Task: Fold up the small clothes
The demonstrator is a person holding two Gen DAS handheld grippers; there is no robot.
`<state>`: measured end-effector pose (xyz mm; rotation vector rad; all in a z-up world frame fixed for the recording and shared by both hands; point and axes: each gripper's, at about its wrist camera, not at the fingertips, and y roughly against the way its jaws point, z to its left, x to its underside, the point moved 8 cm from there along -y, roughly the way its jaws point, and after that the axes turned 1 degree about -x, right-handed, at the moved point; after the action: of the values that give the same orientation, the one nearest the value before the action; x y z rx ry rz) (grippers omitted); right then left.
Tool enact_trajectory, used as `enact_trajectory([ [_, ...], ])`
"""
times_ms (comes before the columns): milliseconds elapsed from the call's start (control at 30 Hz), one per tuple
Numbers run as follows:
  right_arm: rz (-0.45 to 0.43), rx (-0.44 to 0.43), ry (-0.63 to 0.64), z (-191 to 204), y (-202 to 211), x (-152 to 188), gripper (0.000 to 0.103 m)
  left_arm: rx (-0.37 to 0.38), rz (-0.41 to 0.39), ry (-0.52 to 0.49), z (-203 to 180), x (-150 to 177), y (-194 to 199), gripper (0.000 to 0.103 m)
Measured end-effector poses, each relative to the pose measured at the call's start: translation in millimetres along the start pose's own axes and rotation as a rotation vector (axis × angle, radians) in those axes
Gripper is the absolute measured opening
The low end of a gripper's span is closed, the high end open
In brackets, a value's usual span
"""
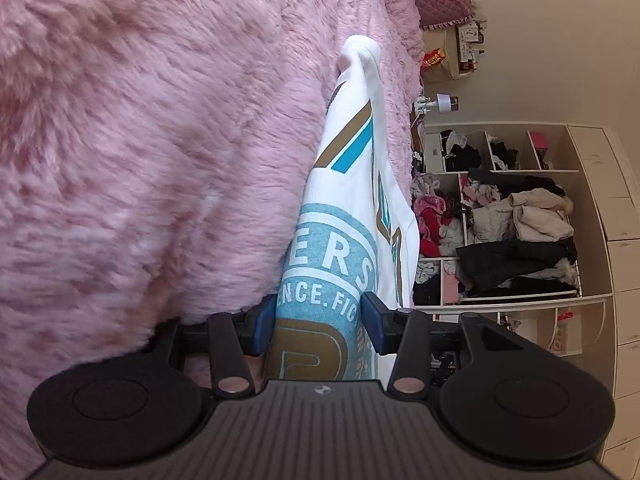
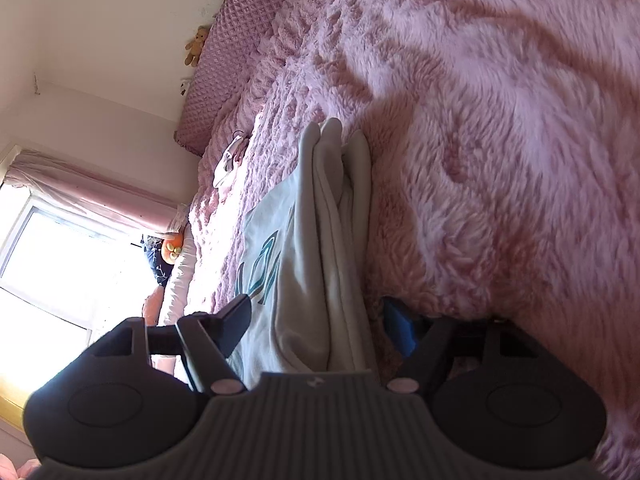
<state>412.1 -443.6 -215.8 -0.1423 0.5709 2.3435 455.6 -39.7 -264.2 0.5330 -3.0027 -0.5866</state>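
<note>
Left wrist view first: our left gripper (image 1: 320, 322) has its blue-padded jaws parted, and the white cotton top with a teal and gold printed badge (image 1: 352, 208) runs between them, lying along the fluffy pink fleece bedspread (image 1: 160, 140). The pads stand a little clear of the cloth on both sides, so we judge this a release and not a grip. To do this step well, we think we should let the fold settle flat on the bedspread and draw straight back along the garment's line, so that neither pad drags the printed layer and opens the fold again. We hold this gripper rolled onto its side and pitched gently down toward the bed, with the open shelving stuffed with dark and pale clothes (image 1: 516, 224) standing sideways at the right. Right wrist view next: our right gripper (image 2: 320, 320) stands wide, one dark finger over the garment's teal print and the other, blue-padded, down in the fleece beyond the stacked white edges. Nothing is pinched there either; the folded layers of the top lie loose between the fingers, touching the bedspread. We should lift clear without hooking the stacked hems. This hand too is rolled sideways and tipped slightly down, with the bright window (image 2: 60, 260) off to the left.
</note>
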Motion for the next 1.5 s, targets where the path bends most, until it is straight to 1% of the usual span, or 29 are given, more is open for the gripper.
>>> enact_trajectory([
  [67,0.014,-0.047,-0.021,0.4,-9.3,-3.7,0.072,0.008,0.009,-0.004,-1.2,-4.7,-6.9,0.054],
  [133,0.032,-0.071,-0.038,0.4,-20.3,-8.4,0.074,0.010,0.018,-0.007,-3.1,-9.3,-15.0,0.054],
  [267,0.050,-0.091,-0.043,5.9,-41.1,-16.6,0.074,0.011,0.040,-0.019,-11.9,-17.8,-33.6,0.056],
  [367,0.058,-0.089,-0.037,11.1,-57.8,-17.1,0.074,0.022,0.046,-0.013,-16.0,-23.2,-45.2,0.057],
  [433,0.064,-0.060,-0.010,14.2,-66.4,-16.3,0.073,0.022,0.042,-0.020,-18.1,-23.9,-51.3,0.057],
  [467,0.064,-0.038,0.006,15.9,-68.8,-15.8,0.070,0.014,0.039,-0.031,-19.7,-23.2,-53.0,0.057],
  [500,0.067,0.003,0.031,17.0,-71.7,-14.8,0.060,0.004,0.035,-0.048,-22.0,-22.1,-54.0,0.056],
  [533,0.069,0.045,0.061,16.6,-73.1,-13.3,0.044,-0.018,0.026,-0.077,-24.1,-20.3,-53.3,0.051],
  [567,0.072,0.097,0.093,15.9,-75.5,-12.5,0.037,-0.048,0.017,-0.105,-26.0,-18.6,-53.1,0.042],
  [600,0.074,0.127,0.113,16.2,-76.9,-11.9,0.032,-0.074,0.010,-0.132,-27.9,-17.0,-52.6,0.039],
  [633,0.070,0.144,0.123,16.6,-77.2,-11.1,0.030,-0.094,-0.002,-0.164,-30.4,-15.4,-50.7,0.038],
  [700,0.063,0.193,0.165,22.4,-79.6,-9.2,0.029,-0.129,-0.023,-0.209,-35.2,-11.4,-47.5,0.036],
  [833,0.056,0.294,0.281,37.7,-87.1,-5.8,0.028,-0.188,-0.040,-0.247,-42.4,-6.7,-42.9,0.035],
  [900,0.052,0.318,0.297,42.9,-89.1,-6.2,0.028,-0.206,-0.043,-0.259,-48.3,-5.4,-42.3,0.034],
  [1000,0.037,0.342,0.312,49.8,-90.3,-6.3,0.027,-0.199,-0.049,-0.255,-55.8,-2.8,-38.8,0.034],
  [1100,0.018,0.377,0.379,62.3,-84.5,-2.5,0.024,-0.203,-0.053,-0.263,-62.8,-0.1,-33.2,0.033],
  [1200,-0.008,0.391,0.438,82.1,-75.1,5.5,0.023,-0.209,-0.059,-0.280,-78.8,6.4,-26.6,0.032],
  [1300,-0.013,0.406,0.503,107.4,-68.8,18.3,0.023,-0.224,-0.069,-0.307,-91.8,13.2,-10.6,0.032],
  [1500,0.003,0.366,0.547,158.6,-53.4,56.7,0.022,-0.240,-0.106,-0.342,-114.5,30.9,48.8,0.032],
])
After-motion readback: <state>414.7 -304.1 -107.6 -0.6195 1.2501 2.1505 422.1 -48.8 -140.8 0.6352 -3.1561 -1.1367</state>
